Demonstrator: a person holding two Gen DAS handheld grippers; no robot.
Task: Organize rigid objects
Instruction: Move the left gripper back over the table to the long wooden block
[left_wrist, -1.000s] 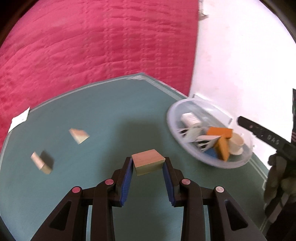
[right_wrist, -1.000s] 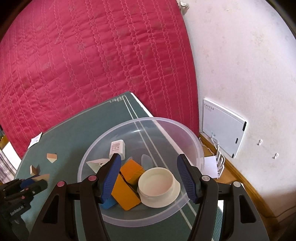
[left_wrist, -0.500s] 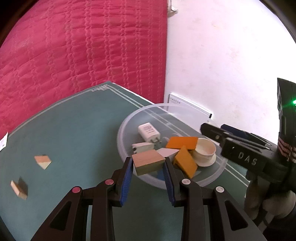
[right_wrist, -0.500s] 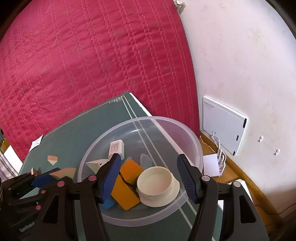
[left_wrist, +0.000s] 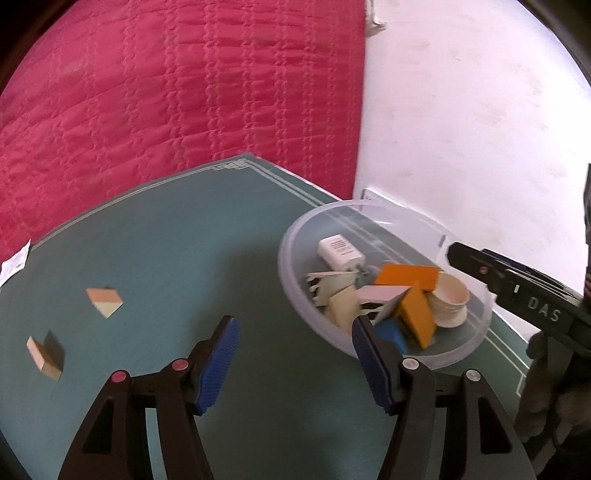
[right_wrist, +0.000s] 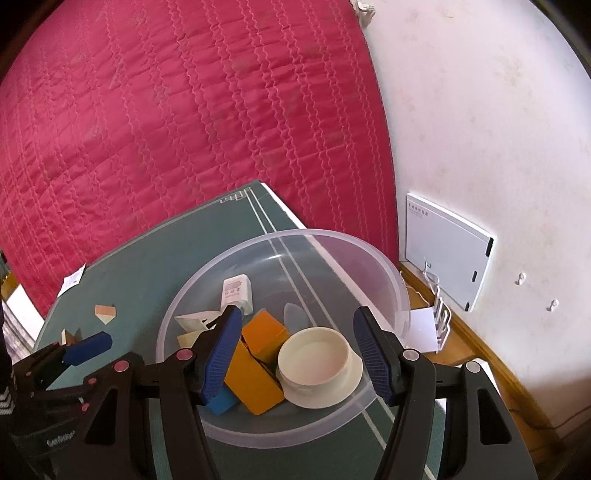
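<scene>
The left gripper (left_wrist: 293, 338) hangs over the green bench (left_wrist: 177, 266) just beside the near rim of the clear plastic bowl (left_wrist: 291, 236), and its jaws have just been opening: the 2 blue pads now stand well apart with nothing between them. A pale wooden block (left_wrist: 341, 308) lies tilted inside the bowl at its near side, leaning among the other things there: a white charger (left_wrist: 340, 253), 2 orange blocks (left_wrist: 406, 275), a blue block (left_wrist: 393, 332) low against the wall of the bowl, a white cup (left_wrist: 448, 297) and some pale flat pieces I cannot make out clearly. The right gripper (right_wrist: 297, 341) hovers over the same bowl from the other side, its jaws about half open and holding nothing, framing the orange blocks and the white cup below them. In the left wrist view the black body of the right gripper reaches in over the far right rim of the bowl. Out on the bare bench, well apart from the bowl, 2 small wooden blocks remain: 1 two-tone block (left_wrist: 105, 301) further in and 1 plain block (left_wrist: 46, 356) near the left edge. A small white paper tag (left_wrist: 14, 262) lies at the far left edge of the bench. Behind the bench hangs a red quilt (left_wrist: 184, 92), and to its right a white wall (right_wrist: 480, 129) carries a flat white box (right_wrist: 447, 251).
</scene>
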